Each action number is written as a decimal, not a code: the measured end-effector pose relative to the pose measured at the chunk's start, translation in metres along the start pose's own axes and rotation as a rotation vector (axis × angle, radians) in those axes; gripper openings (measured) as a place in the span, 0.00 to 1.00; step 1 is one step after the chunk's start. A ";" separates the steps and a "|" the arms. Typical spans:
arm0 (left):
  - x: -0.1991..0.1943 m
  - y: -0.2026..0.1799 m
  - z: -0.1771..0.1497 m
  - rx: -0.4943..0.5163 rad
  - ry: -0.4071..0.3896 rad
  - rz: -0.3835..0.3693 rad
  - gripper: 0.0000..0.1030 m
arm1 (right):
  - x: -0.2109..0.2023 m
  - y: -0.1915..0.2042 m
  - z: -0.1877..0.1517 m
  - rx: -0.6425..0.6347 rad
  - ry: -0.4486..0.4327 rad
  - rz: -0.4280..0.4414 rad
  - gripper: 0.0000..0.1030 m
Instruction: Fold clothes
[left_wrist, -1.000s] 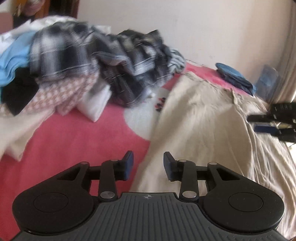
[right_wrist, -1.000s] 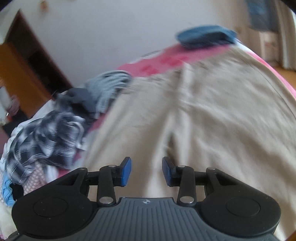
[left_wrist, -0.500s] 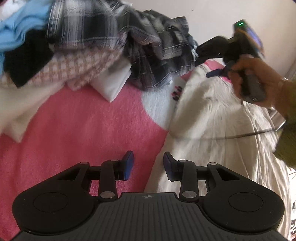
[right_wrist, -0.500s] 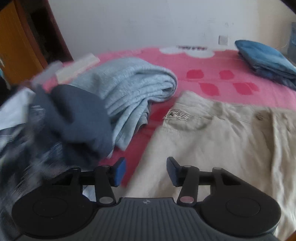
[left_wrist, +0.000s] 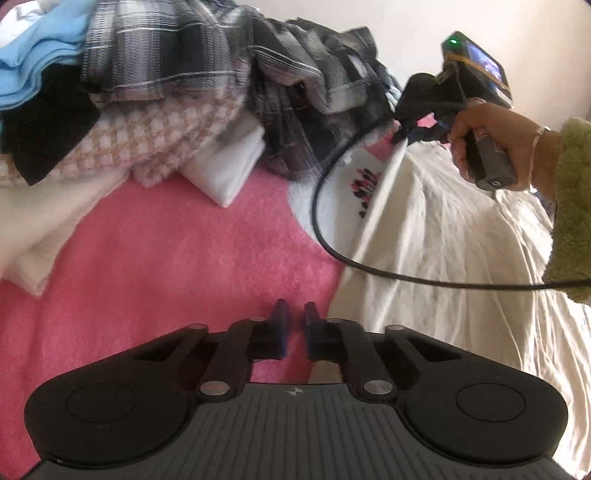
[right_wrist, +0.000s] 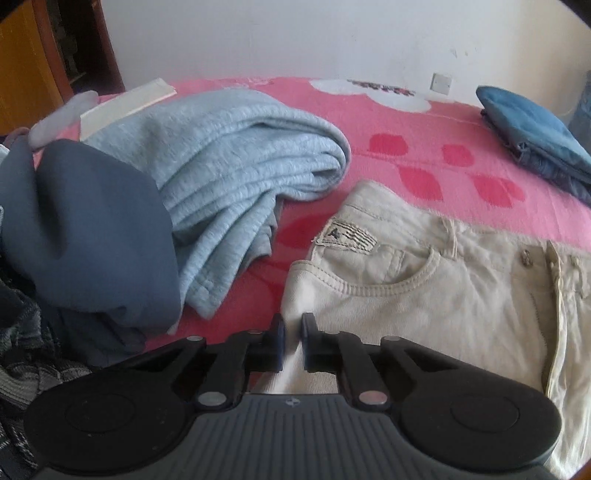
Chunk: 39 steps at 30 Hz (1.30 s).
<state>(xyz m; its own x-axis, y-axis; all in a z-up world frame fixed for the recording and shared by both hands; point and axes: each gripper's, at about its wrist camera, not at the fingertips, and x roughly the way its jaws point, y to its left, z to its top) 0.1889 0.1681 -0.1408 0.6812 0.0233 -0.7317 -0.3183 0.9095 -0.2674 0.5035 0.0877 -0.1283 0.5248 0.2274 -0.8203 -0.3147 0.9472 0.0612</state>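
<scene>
Trousers (right_wrist: 443, 295) lay flat; the right gripper (right_wrist: 291, 341) pinched their side edge, while the left gripper (left_wrist: 294, 332) was nearly closed, its catch unclear. A thin pinch could slip on lifting.

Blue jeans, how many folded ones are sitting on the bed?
1. The folded blue jeans lie at the pink blanket's far right corner, apart from the beige trousers. More could hide in the pile.

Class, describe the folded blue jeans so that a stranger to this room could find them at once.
Start at the pink bedspread and follow the white wall to its far right corner. The jeans lie there alone, a neat dark-blue denim stack, unlike the beige trousers spread flat or the loose heap on the left.
</scene>
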 end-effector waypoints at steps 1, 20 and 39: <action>0.001 0.002 0.001 -0.006 -0.006 0.003 0.00 | 0.000 0.001 0.001 -0.001 -0.007 0.005 0.09; -0.010 0.028 0.012 -0.107 -0.070 0.062 0.00 | -0.052 -0.060 -0.002 0.265 -0.139 0.428 0.40; -0.031 0.019 0.011 -0.049 -0.097 0.059 0.02 | -0.118 0.074 -0.152 -0.227 0.035 0.437 0.33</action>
<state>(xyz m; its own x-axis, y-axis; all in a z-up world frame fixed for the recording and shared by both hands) 0.1692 0.1888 -0.1163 0.7203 0.1182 -0.6835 -0.3901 0.8839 -0.2582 0.2976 0.0964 -0.1132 0.2790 0.5812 -0.7644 -0.6663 0.6904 0.2817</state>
